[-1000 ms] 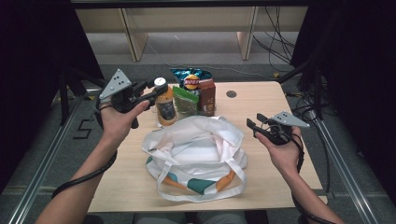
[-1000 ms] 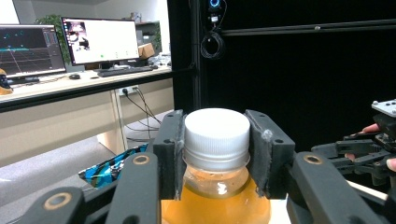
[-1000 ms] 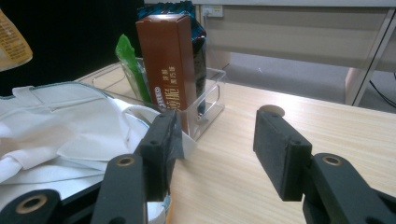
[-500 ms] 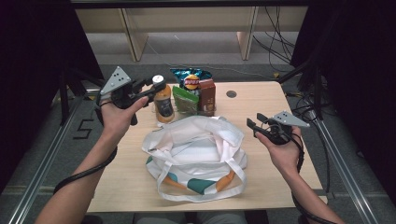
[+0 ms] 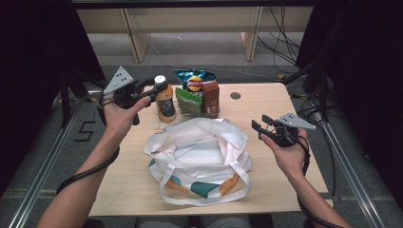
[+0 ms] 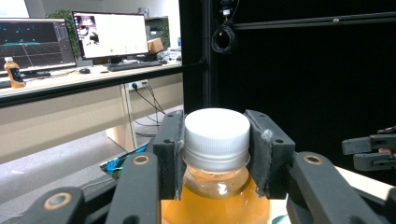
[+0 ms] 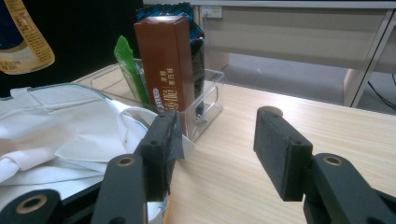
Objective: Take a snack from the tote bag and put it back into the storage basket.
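Left gripper [image 5: 154, 90]: pinching the white cap of the orange drink bottle [image 5: 165, 102], one pad on each side of the cap, as the left gripper view shows close up
Bottle: upright, at the left end of the row of goods at the far side of the bench [image 5: 266, 102], just beside the clear plastic bin [image 7: 205, 107]; the right gripper view shows its lower part hanging clear above the white bag
Right gripper [image 5: 256, 127]: jaws spread with nothing between them, held level over the right part of the bench, pointing toward the bag and bin
Clear bin: holds a brown carton [image 5: 210, 97] standing upright, a green packet [image 5: 189, 100] just left of it, and a blue crisp bag [image 5: 194, 78] behind them
White tote bag [image 5: 199, 152]: lies slack on the middle of the bench, mouth toward the bin, handles trailing toward the near edge, orange and teal print on its lower side
Hands: left hand [image 5: 121, 114] raised at the bench's far left corner, right hand [image 5: 285, 152] near the right edge
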### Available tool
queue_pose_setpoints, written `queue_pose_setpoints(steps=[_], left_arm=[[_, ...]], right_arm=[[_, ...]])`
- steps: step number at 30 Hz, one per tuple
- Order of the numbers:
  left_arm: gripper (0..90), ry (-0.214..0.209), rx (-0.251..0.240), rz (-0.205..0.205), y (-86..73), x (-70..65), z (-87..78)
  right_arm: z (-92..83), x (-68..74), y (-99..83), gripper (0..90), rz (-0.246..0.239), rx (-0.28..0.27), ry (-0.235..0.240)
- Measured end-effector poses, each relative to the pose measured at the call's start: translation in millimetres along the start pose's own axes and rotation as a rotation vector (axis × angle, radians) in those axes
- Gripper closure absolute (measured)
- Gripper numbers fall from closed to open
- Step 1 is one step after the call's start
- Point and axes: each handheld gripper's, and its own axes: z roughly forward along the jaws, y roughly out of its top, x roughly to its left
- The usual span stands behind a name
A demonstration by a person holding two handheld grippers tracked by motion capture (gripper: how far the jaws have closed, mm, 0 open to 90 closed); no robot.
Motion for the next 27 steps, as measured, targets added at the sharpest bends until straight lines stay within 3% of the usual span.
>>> queue_pose_setpoints(steps=[1, 10, 13, 17, 27], left_arm=[[58.8, 0.001, 0.001, 0.0, -0.4, 0.8, 0.1], [58.9, 0.002, 0.008, 0.006, -2.9, 6.4, 3.6], [58.9, 0.006, 0.009, 0.01, -2.1, 7.9, 4.5], [58.9, 0.008, 0.006, 0.013, -1.1, 10.6, 6.1], [58.9, 0.019, 0.015, 0.014, -2.7, 17.0, 8.7]], right_arm=[[0.9, -2.0, 0.4, 49.9, -0.028, -0.011, -0.002], [1.5, -2.8, 0.6, 49.9, -0.025, -0.009, 0.006], [0.2, -0.6, 0.4, 49.8, 0.0, -0.001, -0.004], [0.3, -2.1, 0.9, 49.8, -0.019, 0.0, -0.003], [0.5, -2.0, 1.3, 49.7, -0.012, -0.009, -0.008]])
